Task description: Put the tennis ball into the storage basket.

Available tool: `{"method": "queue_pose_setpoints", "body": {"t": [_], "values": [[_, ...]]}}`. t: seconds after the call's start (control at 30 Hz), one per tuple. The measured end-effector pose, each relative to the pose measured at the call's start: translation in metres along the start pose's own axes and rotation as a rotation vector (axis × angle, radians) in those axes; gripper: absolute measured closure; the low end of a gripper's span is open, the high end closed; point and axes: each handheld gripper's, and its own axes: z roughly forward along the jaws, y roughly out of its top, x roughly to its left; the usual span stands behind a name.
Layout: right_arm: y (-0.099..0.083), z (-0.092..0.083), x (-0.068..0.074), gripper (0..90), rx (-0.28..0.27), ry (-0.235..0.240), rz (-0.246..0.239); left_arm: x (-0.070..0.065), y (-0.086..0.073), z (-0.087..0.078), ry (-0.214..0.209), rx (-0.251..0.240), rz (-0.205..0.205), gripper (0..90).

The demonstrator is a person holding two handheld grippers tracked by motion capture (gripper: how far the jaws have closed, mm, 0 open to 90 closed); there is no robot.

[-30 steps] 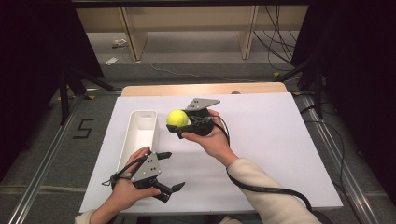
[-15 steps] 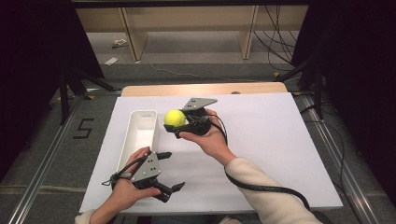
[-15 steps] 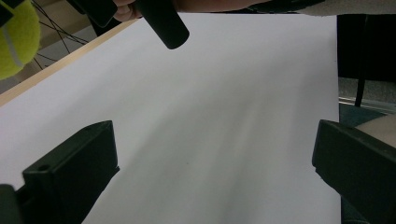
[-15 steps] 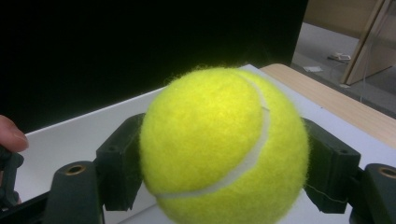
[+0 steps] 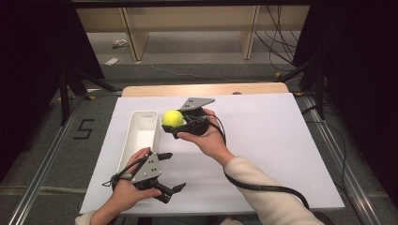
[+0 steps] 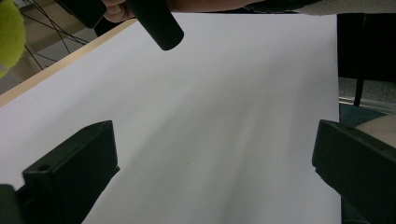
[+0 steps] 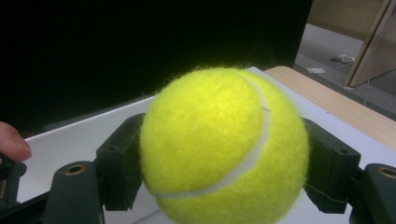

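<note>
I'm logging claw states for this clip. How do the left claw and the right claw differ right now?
The left claw is open with nothing between its jaws; the right claw is shut on the tennis ball. The left claw sits low, near the front edge of the white table; the right claw is held farther back, beside the white bin. Both are black, hand-held, with a grey plate on top.

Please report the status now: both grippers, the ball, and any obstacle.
Right gripper shut on tennis ball, beside the white bin. Left gripper open, holding nothing, low over the white board. No obstacle between ball and bin.
</note>
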Motion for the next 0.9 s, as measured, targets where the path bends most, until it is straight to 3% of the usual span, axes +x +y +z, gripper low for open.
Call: {"method": "queue_pose_setpoints", "body": {"t": [0.9], "values": [[0.0019, 0.0081, 0.0042, 26.5, 0.009, 0.013, -0.011, -0.0003, 0.0001, 0.0000, 0.000, 0.000, 0.001, 0.0]]}}
